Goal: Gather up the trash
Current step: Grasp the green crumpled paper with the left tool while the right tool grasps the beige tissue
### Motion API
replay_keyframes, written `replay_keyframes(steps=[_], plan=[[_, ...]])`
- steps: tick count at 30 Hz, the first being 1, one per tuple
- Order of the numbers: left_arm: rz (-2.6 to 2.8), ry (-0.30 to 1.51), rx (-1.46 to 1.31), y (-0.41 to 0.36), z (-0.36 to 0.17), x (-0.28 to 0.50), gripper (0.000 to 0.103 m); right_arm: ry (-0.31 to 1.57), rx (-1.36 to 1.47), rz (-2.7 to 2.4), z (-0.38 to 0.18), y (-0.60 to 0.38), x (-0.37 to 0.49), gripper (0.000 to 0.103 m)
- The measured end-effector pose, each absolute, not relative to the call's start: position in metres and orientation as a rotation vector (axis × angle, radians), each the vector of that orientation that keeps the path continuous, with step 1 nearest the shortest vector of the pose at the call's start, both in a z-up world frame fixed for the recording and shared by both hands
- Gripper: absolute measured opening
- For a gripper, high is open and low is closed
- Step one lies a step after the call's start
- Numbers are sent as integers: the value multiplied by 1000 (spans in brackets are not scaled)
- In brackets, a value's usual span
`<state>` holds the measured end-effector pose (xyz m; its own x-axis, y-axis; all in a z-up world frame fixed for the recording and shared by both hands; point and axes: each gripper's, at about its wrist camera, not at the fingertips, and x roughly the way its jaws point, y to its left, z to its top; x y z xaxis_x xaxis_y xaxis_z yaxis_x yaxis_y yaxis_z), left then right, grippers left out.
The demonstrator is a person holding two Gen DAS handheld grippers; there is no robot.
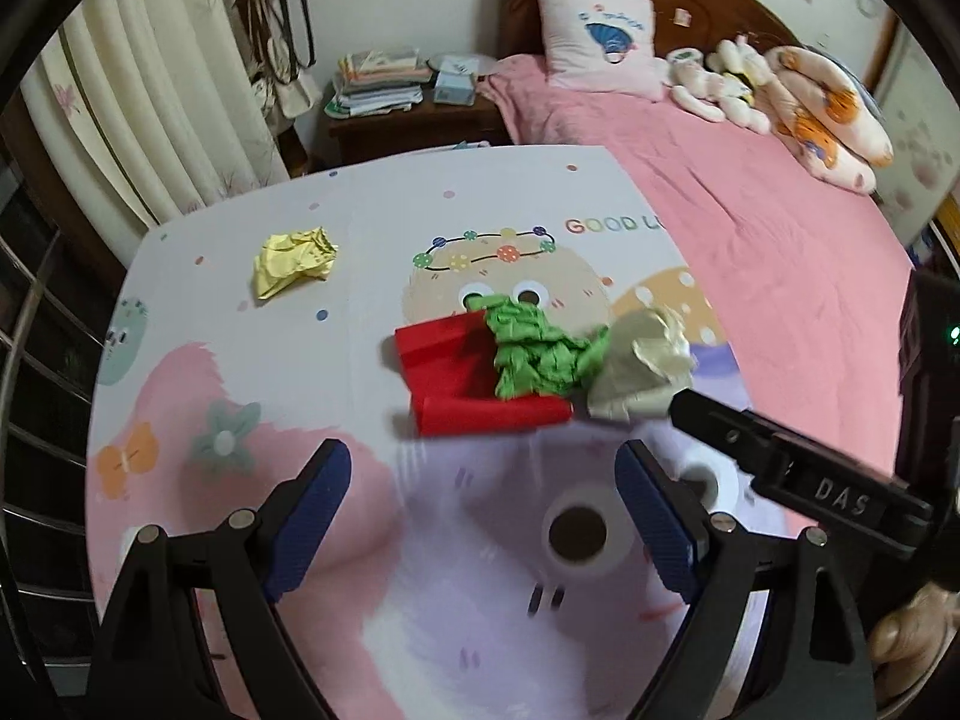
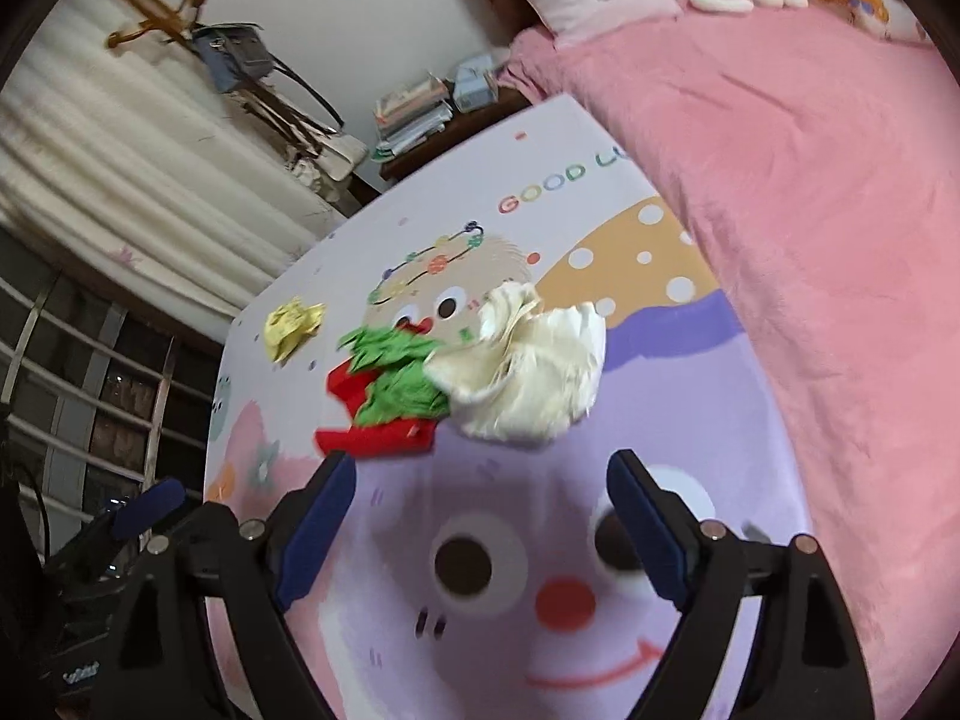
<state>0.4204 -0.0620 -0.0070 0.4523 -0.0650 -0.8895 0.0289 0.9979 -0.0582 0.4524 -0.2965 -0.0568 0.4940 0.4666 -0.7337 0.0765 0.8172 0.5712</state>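
A red paper tray (image 1: pixel 447 381) lies on the cartoon-print table (image 1: pixel 372 540). A crumpled green paper (image 1: pixel 534 351) sits in it. A crumpled cream paper (image 1: pixel 639 369) lies against its right side. A yellow paper ball (image 1: pixel 294 261) lies apart at the far left. My left gripper (image 1: pixel 483 474) is open and empty, just short of the tray. My right gripper (image 2: pixel 480 483) is open and empty, just short of the cream paper (image 2: pixel 528 372); green paper (image 2: pixel 396 375), red tray (image 2: pixel 372 435) and yellow ball (image 2: pixel 294 324) show to its left. One right finger (image 1: pixel 780 462) reaches in by the cream paper.
A bed with a pink blanket (image 1: pixel 750 222) borders the table on the right, with a pillow (image 1: pixel 600 36) and plush toys (image 1: pixel 726 84). A nightstand with stacked books (image 1: pixel 378 84) stands behind the table. Curtains (image 1: pixel 150 102) and a metal railing (image 1: pixel 36 360) are at left.
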Motion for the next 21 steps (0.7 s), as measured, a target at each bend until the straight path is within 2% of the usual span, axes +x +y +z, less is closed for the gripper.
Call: replay_keyframes(steps=[12,13,14,21], plan=[[-27,1154,-84,-66,-38,469,89,1152,669,269,-103,-300,502,90],[-29,1159,-84,-67,-40,470,89,1153,672,284,-104,-300,502,77],[-30,1165,-84,-68,-42,472,89,1153,669,295,-105,-301,502,59],[-48,1220,-109,-74,-55,488,89,1117,640,353,-99,-309,500,45]])
